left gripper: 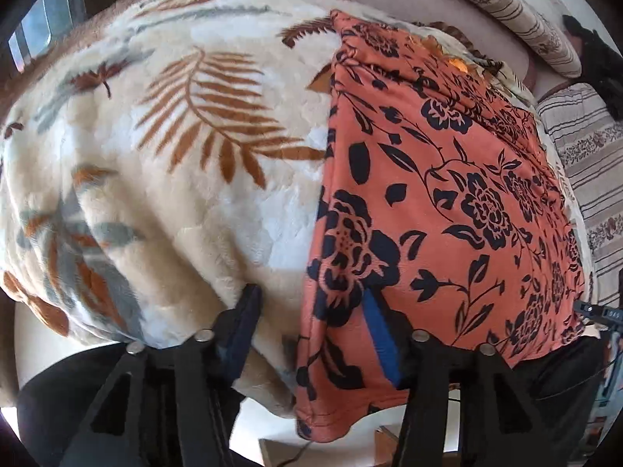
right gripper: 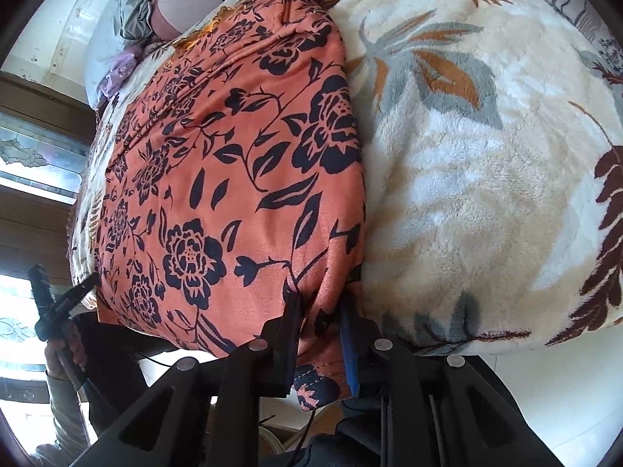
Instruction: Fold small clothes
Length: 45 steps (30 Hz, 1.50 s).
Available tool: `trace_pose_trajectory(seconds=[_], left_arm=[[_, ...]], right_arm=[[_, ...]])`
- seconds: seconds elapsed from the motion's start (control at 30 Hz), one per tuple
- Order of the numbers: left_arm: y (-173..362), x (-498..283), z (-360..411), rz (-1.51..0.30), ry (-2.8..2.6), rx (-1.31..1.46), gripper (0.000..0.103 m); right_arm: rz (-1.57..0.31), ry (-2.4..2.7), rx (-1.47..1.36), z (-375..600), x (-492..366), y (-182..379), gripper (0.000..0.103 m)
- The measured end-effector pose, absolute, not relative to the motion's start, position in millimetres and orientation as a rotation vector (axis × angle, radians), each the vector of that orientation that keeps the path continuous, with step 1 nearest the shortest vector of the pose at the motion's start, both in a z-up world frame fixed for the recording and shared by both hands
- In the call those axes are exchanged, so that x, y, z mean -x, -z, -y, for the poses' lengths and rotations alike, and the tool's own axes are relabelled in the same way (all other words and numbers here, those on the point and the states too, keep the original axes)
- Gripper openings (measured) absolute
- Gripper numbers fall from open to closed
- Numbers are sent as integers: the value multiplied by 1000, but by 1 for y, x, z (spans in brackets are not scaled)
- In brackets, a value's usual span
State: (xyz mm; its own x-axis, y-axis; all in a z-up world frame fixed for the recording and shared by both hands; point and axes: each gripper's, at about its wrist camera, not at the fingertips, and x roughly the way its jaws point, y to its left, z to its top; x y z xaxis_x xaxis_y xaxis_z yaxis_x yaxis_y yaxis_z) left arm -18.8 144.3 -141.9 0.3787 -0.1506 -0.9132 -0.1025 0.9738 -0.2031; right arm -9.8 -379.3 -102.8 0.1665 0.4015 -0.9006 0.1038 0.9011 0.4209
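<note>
In the left wrist view, the left claw (left gripper: 311,334) stands part open astride the near left corner of the orange flowered garment (left gripper: 447,194); whether its fingers press the cloth cannot be told. The garment lies flat on the plush leaf-print blanket (left gripper: 175,155) covering the bed.

In the right wrist view, the right claw (right gripper: 321,334) is narrow, pinching the garment's (right gripper: 218,179) near right hem. If only this corner is held when lifting, the fold would likely skew.
</note>
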Motion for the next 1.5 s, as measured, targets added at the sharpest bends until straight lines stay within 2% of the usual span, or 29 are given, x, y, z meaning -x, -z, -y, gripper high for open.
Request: trace_pose_trajectory(seconds=[0.07,0.23,0.4,0.63,0.73,0.77,0.8,0.83,0.87,1.0,1.13,1.37,1.43,1.47,1.5], left_arm=[[141,24,-143,-1205,38,229,32],[141,29,-143,-1208,64,264,11],[142,31,-127,-1205,63,182,13],[149,22,-141,-1252,81,289,31],[149,24,-136,-1252,88,254,32],[148,24,-134,-1252,91,244,30],[147,26,-132,-1250,96,240,24],[146,26,-132,-1244,93,243,10],[145,26,-134,-1238,99,268,9],[130,31,-154,-1186,145,398,7],[104,31,-155,-1108,168,420,6],[126,22,-133,-1179,136,302,6],[129,24,-137,-1189,131,305,6],[131,23,-138,-1191,129,305,6],[130,25,-141,-1190,127,307,6]], right_arm=[[-1395,-227,-449,382,11,104,22],[-1404,-232,-437,378,8,104,22],[-1404,-239,-444,379,8,105,22],[-1413,-235,-471,381,7,107,24],[-1416,-236,-488,382,7,108,26],[-1415,-236,-484,382,7,107,26],[-1414,-236,-475,381,7,107,26],[-1411,-240,-462,379,8,105,27],[-1403,-248,-455,377,8,103,28],[-1314,-280,-569,386,13,88,19],[-1190,-312,-717,403,15,67,19],[-1338,-212,-648,395,9,98,22],[-1315,-207,-636,397,8,93,31],[-1295,-204,-630,398,9,89,52],[-1274,-208,-629,398,9,85,85]])
